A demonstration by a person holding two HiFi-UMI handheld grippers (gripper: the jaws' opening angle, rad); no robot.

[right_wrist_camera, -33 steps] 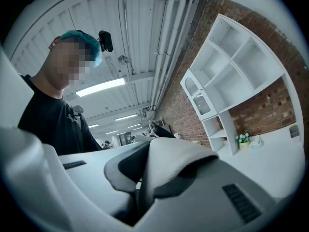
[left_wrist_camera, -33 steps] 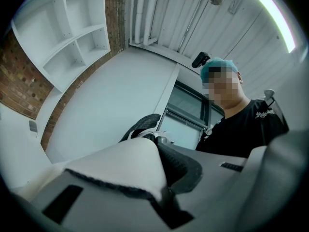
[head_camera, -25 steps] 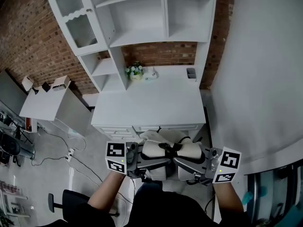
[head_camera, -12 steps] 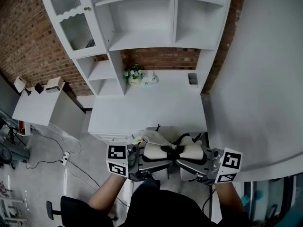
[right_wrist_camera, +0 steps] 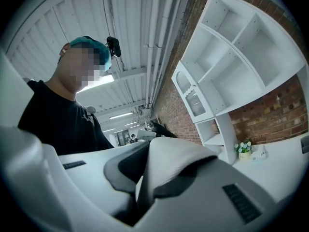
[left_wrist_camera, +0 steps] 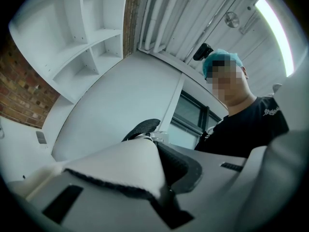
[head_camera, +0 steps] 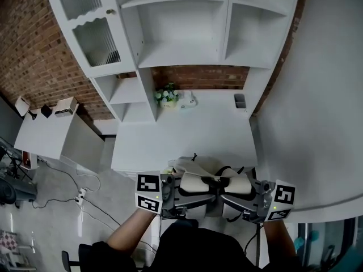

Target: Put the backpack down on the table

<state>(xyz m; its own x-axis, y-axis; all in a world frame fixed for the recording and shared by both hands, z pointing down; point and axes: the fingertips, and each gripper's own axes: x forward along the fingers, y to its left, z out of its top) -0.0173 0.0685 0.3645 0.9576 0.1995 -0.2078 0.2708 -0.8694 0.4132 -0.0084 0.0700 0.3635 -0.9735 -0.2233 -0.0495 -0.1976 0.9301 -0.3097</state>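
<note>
Lining table [head_camera: 187, 140] beyond backpack [head_camera: 195, 183]: flower pot [head_camera: 168, 98], grey holder [head_camera: 240, 101], shelving [head_camera: 181, 33].

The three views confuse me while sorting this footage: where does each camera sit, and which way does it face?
Head view: on the person's head, facing steeply down at the table, the backpack, both forearms, the left hand-held gripper and right hand-held gripper.
Left gripper view: rides that hand-held gripper, looks along jaws shut on the backpack, up at the person's chest.
Right gripper view: same on the right; chest plus shelves.
Shared: flowers in head and right gripper views.
</note>
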